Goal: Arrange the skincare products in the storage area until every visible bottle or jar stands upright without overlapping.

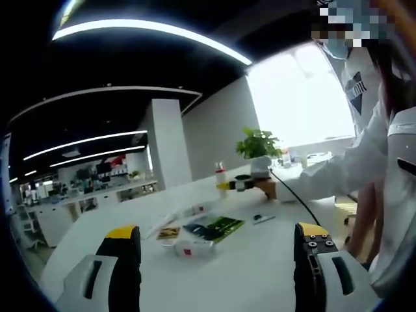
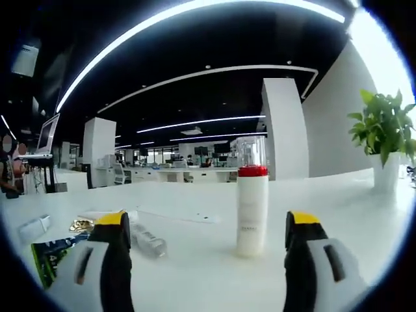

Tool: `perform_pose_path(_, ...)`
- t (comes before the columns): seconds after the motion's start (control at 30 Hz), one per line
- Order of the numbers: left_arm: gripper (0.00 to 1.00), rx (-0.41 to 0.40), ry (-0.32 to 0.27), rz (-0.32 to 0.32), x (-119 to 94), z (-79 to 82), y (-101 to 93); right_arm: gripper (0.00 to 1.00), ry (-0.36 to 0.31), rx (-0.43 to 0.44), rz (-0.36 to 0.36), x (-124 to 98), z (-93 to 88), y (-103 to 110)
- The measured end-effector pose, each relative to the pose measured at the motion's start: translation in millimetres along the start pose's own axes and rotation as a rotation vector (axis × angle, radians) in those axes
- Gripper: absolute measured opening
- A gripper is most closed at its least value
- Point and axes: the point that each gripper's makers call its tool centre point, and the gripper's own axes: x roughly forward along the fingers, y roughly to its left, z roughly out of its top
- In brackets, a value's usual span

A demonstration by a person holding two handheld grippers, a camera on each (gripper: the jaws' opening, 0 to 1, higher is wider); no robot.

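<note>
White office tabletop point(image 2: 195, 273) carries an upright red-collared bottle point(image 2: 251, 211) standing just ahead between the right gripper's point(image 2: 207, 237) spread, empty fingers, nearer than the left gripper's point(image 1: 218, 247) spread fingers.

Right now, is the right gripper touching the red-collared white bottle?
Apart. In the right gripper view the white bottle stands upright on the table between the open jaws of the right gripper, with bare tabletop showing on both sides of it.
</note>
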Motion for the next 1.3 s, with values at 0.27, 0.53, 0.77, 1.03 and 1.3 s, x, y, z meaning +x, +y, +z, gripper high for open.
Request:
perform_pose_path(0.27, 1.00, -0.001, -0.004, -0.001, -2, 0.0, -2.8, 0.99, -0.002, -0.013, 0.041, -9, 1.7, 20)
perform_pose_path(0.53, 1.00, 0.000, -0.011, 0.001, -5, 0.4, -4.4, 0.98, -0.008, -0.019, 0.103, -19, 7.8, 47)
perform_pose_path(0.77, 1.00, -0.001, -0.015, 0.006, -9, 0.7, -4.1, 0.98, -0.017, -0.022, 0.157, -26, 11.2, 68)
perform_pose_path(1.03, 1.00, -0.002, -0.023, 0.011, -11, 2.0, -3.2, 0.98, -0.024, -0.020, 0.205, -27, 15.8, 83)
perform_pose_path(1.3, 1.00, 0.001, -0.025, 0.020, -15, 3.0, 1.2, 0.98, -0.045, -0.016, 0.231, -29, 23.8, 99)
